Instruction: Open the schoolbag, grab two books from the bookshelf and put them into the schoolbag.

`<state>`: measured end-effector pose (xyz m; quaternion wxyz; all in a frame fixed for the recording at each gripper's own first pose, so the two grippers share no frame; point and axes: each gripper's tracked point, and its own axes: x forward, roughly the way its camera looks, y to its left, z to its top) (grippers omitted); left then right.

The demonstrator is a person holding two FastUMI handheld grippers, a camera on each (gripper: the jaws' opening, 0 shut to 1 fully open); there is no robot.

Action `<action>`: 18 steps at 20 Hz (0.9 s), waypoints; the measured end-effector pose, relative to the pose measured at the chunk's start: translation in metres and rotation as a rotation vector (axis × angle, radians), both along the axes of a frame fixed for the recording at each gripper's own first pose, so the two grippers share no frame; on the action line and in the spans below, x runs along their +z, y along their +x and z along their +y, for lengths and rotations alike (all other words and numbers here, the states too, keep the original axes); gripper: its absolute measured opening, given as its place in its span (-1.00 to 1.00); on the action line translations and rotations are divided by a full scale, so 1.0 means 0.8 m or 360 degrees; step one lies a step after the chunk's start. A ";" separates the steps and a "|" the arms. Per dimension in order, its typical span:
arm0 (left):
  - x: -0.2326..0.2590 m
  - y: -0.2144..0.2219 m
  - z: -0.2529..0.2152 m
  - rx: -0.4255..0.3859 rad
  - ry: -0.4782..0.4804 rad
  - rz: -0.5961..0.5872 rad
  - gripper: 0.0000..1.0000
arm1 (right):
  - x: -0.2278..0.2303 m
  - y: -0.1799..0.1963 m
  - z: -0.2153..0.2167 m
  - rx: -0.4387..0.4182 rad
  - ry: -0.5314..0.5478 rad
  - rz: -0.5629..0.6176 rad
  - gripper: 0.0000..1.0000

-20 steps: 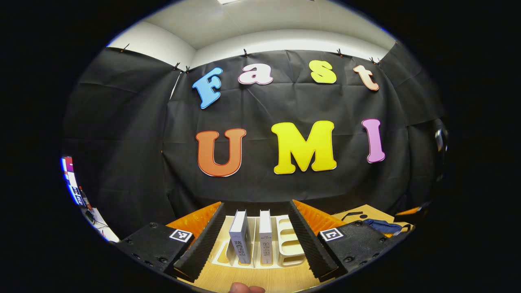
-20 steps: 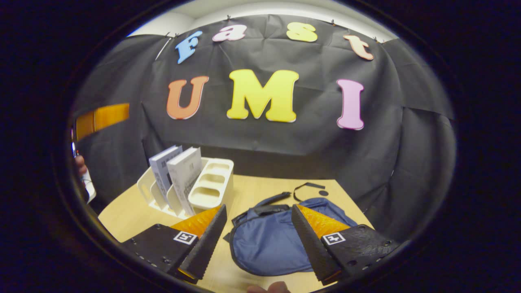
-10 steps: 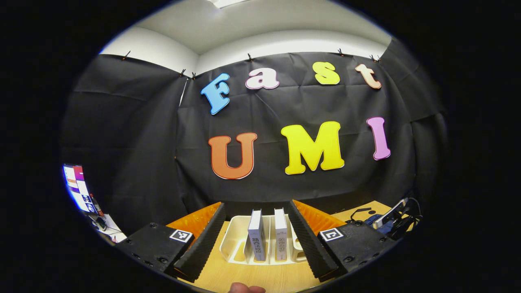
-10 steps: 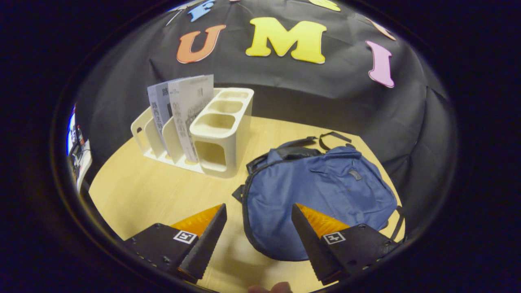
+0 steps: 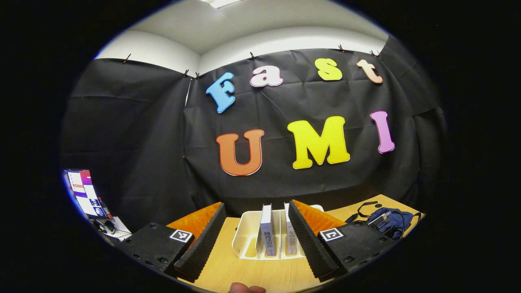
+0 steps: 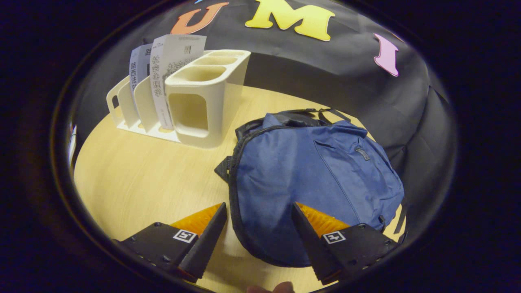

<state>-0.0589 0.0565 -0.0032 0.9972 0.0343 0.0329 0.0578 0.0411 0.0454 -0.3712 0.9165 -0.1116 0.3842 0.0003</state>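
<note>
Left hand-held gripper (image 5: 257,238) released, facing two upright books (image 5: 267,236) in the bookshelf (image 5: 243,240). Right hand-held gripper (image 6: 259,236) released above the closed schoolbag (image 6: 313,179) on the counter (image 6: 138,179).

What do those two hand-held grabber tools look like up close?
The left gripper and the right gripper look alike. Each has two long wedge-shaped fingers with ribbed, saw-toothed inner faces, tapering toward the tips. Each finger sits on a dark, textured block with small screws and a square black-and-white marker. No cables or sleeves are visible.
</note>
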 end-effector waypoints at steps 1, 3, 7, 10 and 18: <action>0.000 -0.001 0.003 0.0008 0.0001 0.0002 0.94 | -0.004 0.002 -0.003 -0.0012 -0.0007 0.0006 0.93; 0.000 -0.002 0.005 0.0018 0.0003 0.0004 0.94 | -0.008 0.006 -0.004 -0.0022 -0.0003 0.0014 0.93; 0.002 -0.002 0.007 0.0041 0.0008 -0.0009 0.94 | -0.006 0.016 -0.010 -0.0038 0.0010 0.0001 0.92; 0.004 0.000 0.007 0.0044 0.0007 -0.0015 0.94 | -0.003 0.017 -0.010 -0.0035 0.0042 0.0017 0.82; 0.001 0.003 0.002 0.0046 -0.0018 -0.0012 0.94 | 0.011 0.015 -0.002 0.0022 0.0160 0.0065 -0.88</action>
